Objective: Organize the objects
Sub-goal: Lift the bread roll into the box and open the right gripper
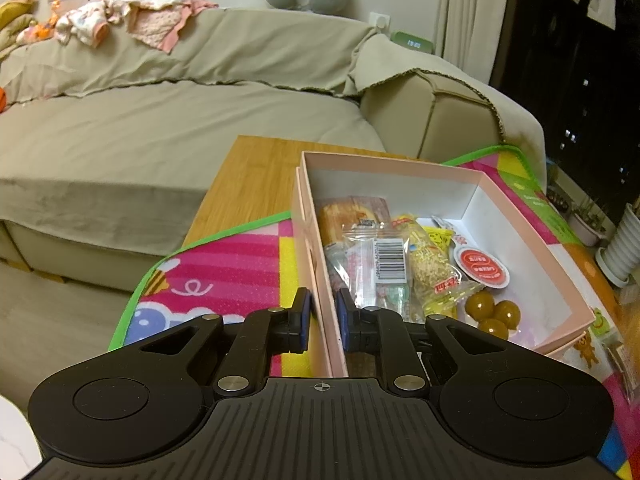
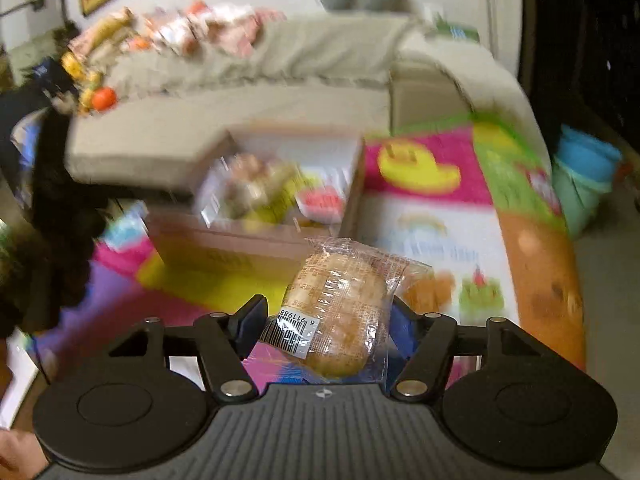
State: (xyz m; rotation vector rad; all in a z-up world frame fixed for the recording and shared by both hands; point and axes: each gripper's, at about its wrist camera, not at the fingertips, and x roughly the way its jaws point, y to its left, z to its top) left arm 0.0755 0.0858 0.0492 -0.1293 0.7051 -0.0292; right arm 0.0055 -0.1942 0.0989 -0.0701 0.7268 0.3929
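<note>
Left gripper [image 1: 323, 318] straddles the near-left wall of the pink box [image 1: 516, 216], one pad outside, one inside; the jaws look pinched onto the wall, steadying it, though I can't confirm firm contact from this angle. The box sits on a bright play mat [image 1: 224, 264] laid over a wooden table [image 1: 248, 172]. Inside it: wrapped snacks [image 1: 384, 256], a round red-labelled pack [image 1: 482, 268], three brown balls [image 1: 494, 314].

Right gripper [image 2: 324, 322] holds a wrapped bun [image 2: 340, 312] in clear plastic, barcode facing me. Jaws closed on the packet, gripping low on it, so most of it sticks out forward. The right wrist view is smeared with motion blur; the box [image 2: 256, 240] shows ahead and left, well apart from the bun.

My read: carry step, bun on its way to the box. Next move calls for bringing the right gripper over the open box, clear of the near wall and of my left gripper, lowering over a free patch toward the right side, then opening. The wrapper looks slippery; I'd expect it could slide in the grip.
</note>
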